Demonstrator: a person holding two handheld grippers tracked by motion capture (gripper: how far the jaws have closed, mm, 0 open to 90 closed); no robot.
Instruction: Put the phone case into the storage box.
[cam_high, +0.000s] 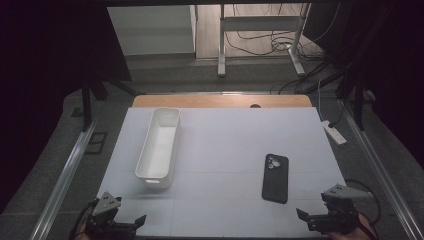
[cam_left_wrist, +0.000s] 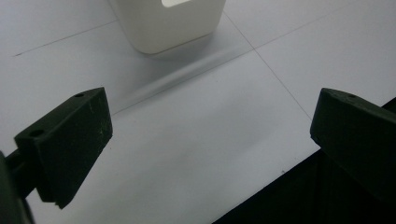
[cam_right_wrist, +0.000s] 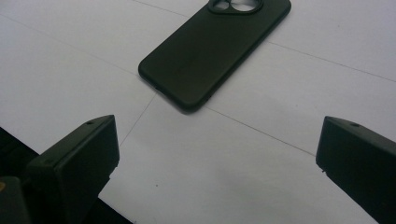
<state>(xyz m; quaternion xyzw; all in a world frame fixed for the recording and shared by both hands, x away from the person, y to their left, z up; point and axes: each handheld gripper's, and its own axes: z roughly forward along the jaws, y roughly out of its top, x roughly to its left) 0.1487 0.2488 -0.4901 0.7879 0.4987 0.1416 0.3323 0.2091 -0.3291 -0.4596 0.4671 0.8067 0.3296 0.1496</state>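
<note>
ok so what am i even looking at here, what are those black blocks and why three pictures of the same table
There is no robot here: a person holds a two-jaw claw in each hand. The high view looks down from above the person's side of the table. It shows the left claw and the right claw at the near edge.

The other two pictures come from small cameras riding on the claws. The black blocks are each claw's own jaws, standing wide apart with nothing between them.

On the white surface lie a long white bin, seen close in the left gripper view, and a dark phone lying camera side up, just ahead of the right claw. Nothing is held.
</note>
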